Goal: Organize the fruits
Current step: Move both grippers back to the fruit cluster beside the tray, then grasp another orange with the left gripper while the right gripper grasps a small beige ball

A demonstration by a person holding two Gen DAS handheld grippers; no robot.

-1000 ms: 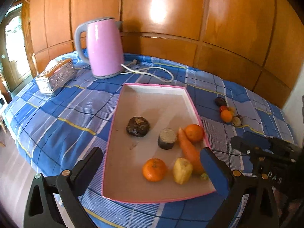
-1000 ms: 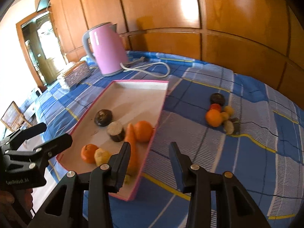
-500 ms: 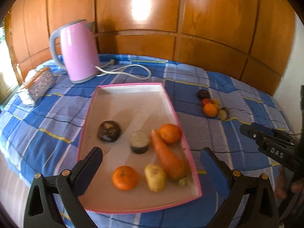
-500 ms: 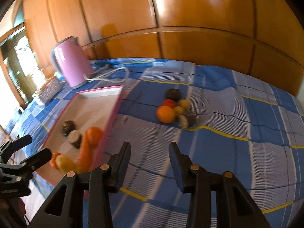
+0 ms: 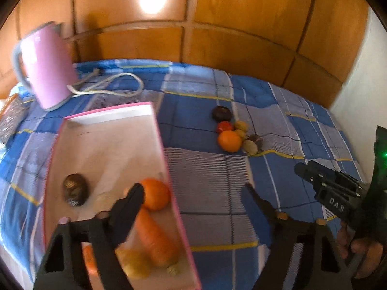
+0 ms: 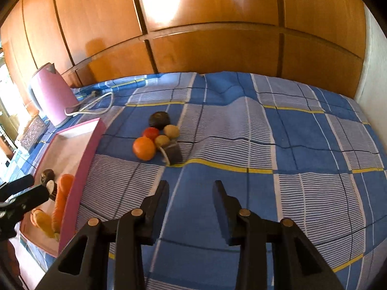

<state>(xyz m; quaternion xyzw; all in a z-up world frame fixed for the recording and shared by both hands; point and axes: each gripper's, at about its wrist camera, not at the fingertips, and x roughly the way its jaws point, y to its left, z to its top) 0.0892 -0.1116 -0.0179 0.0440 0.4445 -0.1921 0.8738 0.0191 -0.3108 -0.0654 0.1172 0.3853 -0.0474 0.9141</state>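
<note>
A pink-rimmed tray lies on the left and holds an orange, a carrot, a dark fruit and a yellowish piece. My left gripper hovers over the tray's right rim. Its jaws are closing with nothing between them. On the cloth beyond lies a loose pile: an orange, a red fruit, a dark round fruit, two yellow-brown ones and a dark cut piece. My right gripper is short of that pile, its jaws also closing on nothing.
A blue checked cloth covers the surface, rumpled behind the pile. A pink kettle with a white cord stands at the back left, a woven box beside it. Wood panelling closes the back, a white wall the right.
Both views have swung right, from the tray towards the loose pile. The left jaws have narrowed markedly, the right ones slightly. No fruit has moved.
</note>
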